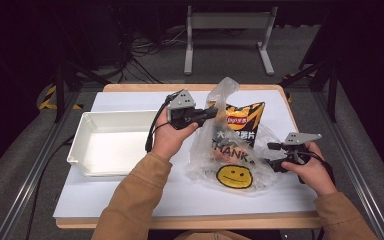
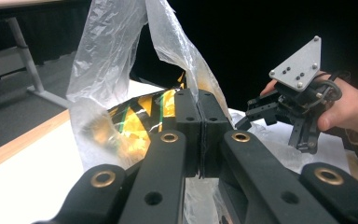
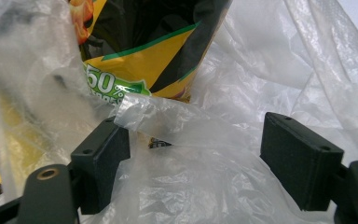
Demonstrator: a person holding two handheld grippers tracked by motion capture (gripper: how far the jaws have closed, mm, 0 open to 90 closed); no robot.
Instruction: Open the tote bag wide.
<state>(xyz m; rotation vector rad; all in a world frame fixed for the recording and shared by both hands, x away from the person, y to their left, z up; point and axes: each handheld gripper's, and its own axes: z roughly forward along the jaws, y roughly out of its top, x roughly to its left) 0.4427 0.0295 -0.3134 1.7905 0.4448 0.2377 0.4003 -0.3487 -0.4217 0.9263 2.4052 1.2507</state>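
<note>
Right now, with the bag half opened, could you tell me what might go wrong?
The left gripper is shut on a thin fold of the clear plastic smiley bag; a hard pull may tear it. The right gripper stands open around loose film and might close on nothing firm. The black-and-yellow crisp packet stands upright inside and could topple out.
</note>
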